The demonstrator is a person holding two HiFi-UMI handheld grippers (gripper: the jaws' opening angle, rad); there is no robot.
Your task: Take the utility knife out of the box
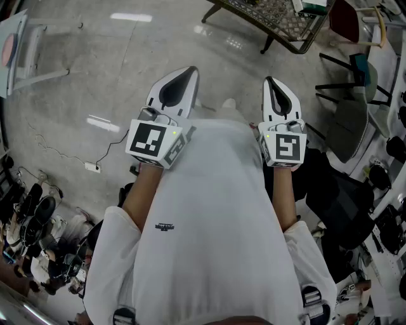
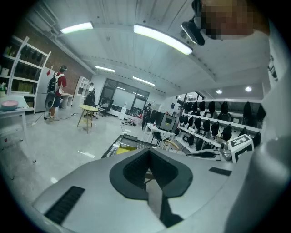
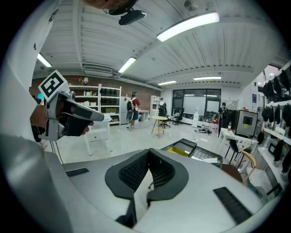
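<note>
A person in a white shirt [image 1: 209, 228] stands on a grey concrete floor [image 1: 95, 76], with dark chairs [image 1: 355, 120] to the right. Bare floor lies between the grippers and a black wire-mesh table [image 1: 279, 22] ahead. Only the gripper views show the dark open box with yellow contents [image 3: 184, 148] on that table. The utility knife cannot be made out. The left gripper [image 1: 184, 79] and right gripper [image 1: 274, 89] have jaws closed tip to tip, holding nothing.

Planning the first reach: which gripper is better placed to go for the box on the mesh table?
Right, slightly. In the head view the mesh table lies ahead, nearer the right gripper than the left gripper. Both are shut and empty.
</note>
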